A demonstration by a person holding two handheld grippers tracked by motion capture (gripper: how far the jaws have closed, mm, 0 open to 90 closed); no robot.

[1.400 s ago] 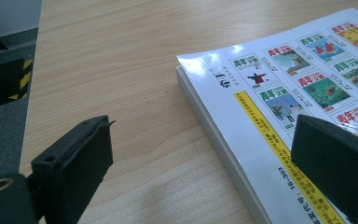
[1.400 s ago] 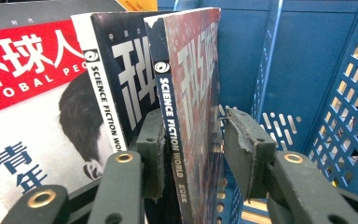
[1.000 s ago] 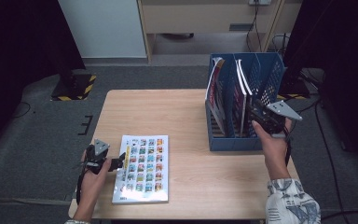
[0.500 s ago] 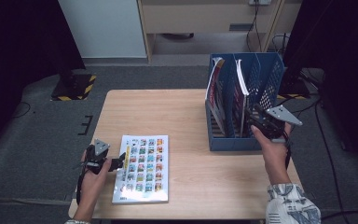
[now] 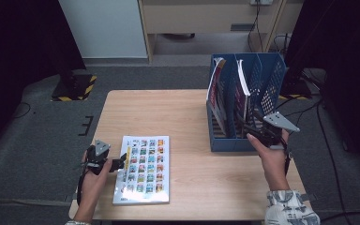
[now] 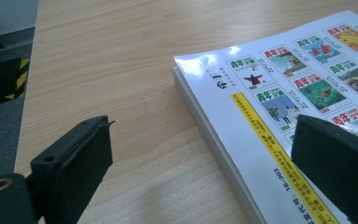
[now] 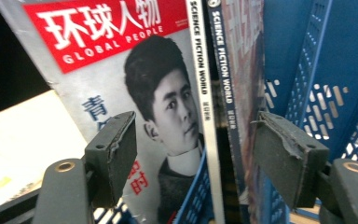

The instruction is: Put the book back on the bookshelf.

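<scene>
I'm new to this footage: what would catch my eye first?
The blue rack at the table's right, with magazines standing in it, one with a red-topped cover. Then the magazine lying flat at front left, its cover a grid of small pictures. Open tongs sit by each: left, right.

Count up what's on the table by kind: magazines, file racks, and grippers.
Magazines standing in the rack: 2
Magazine lying flat: 1
Blue file rack: 1
Grippers, left gripper and right gripper: 2
Total: 6
</scene>
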